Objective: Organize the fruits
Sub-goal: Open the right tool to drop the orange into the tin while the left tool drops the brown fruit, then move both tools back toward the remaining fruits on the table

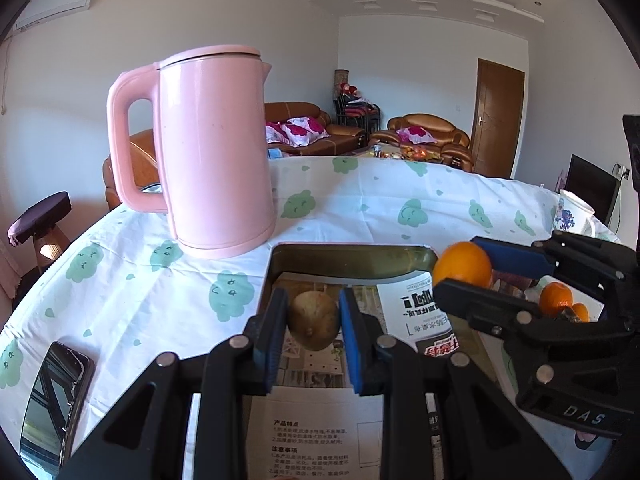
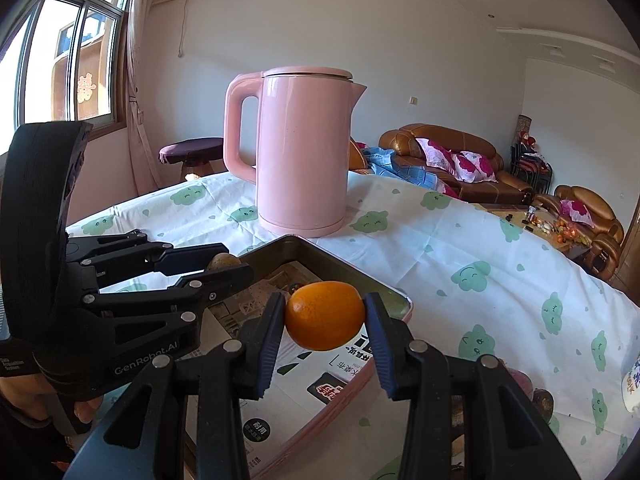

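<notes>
Left wrist view: the left claw [image 1: 313,322] is clenched on a small brown fuzzy kiwi fruit [image 1: 313,320], blue pads pressing its two sides, and holds it above the shallow metal tray with a pink rim [image 1: 352,254], whose floor is lined with printed paper sheets [image 1: 416,308]. A kiwi is light and soft under a thin skin, so it looks best held across its middle, as here, and gently; a hard squeeze would likely bruise it. To the right, the right claw [image 1: 460,270] carries a round orange citrus fruit [image 1: 462,268]. Only this view shows two more small oranges [image 1: 556,300] waiting beyond that claw, a dark smartphone [image 1: 56,396] lying on the cloud-printed white tablecloth of the table [image 1: 160,300], and a patterned white cup [image 1: 572,212] at the far right. A tall pink electric kettle [image 1: 216,152] stands just behind the tray.

Right wrist view: the right claw [image 2: 325,316] grips the orange [image 2: 325,316] side to side over the tray [image 2: 404,300]. Its waxy, firmer peel should stand a firmer hold, though a round fruit may roll once set down. This angle alone shows the left claw [image 2: 228,266] from the side, the kiwi [image 2: 222,260] barely peeking out, and the tray's near edge [image 2: 336,396].
</notes>
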Available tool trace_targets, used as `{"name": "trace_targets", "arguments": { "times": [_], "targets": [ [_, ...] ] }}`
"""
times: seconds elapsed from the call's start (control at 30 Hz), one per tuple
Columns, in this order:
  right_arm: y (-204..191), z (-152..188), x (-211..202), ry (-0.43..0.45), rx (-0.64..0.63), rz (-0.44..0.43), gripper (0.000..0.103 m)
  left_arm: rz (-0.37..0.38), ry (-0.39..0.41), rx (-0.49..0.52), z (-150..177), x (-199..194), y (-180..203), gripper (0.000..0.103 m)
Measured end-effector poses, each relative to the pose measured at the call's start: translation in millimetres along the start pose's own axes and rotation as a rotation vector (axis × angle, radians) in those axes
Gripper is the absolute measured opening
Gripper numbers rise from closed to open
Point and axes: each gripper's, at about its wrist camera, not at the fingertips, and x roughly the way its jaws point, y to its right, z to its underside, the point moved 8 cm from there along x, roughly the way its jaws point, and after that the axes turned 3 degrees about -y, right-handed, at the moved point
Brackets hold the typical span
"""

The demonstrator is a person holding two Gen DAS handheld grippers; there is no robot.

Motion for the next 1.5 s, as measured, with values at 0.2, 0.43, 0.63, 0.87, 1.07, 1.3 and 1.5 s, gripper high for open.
{"name": "trace_targets", "arguments": {
  "times": [0.2,0.43,0.63,0.87,1.07,1.3,1.5],
  "targets": [
    [-3.3,4.2,9.4,-0.024,-0.004,-0.005,0.043,-0.005,-0.031,0.001,3.3,8.5,-3.3,0.027],
    [-5.1,9.3,19.1,-0.056,-0.004,-0.011,0.043,-0.003,-0.045,0.006,4.0,11.6,-2.9,0.027],
    [-7.3,13.6,25.4,-0.072,0.0,-0.011,0.043,-0.013,-0.039,0.008,3.9,10.2,-3.0,0.028],
    [-9.7,16.2,27.0,-0.072,-0.014,0.016,0.06,-0.058,0.019,-0.014,0.9,-0.7,-9.2,0.067],
    [1.3,23.0,7.8,-0.058,-0.013,0.079,0.065,-0.025,0.066,-0.025,-0.8,-17.1,-1.3,0.072],
    [50.9,47.9,-44.7,-0.059,0.031,0.261,0.065,0.053,0.149,0.003,-11.0,-47.2,36.3,0.072],
    [87.7,77.1,-87.8,-0.052,0.105,0.363,0.065,0.106,0.123,0.066,-3.2,-41.5,79.4,0.072]
  ]
}}
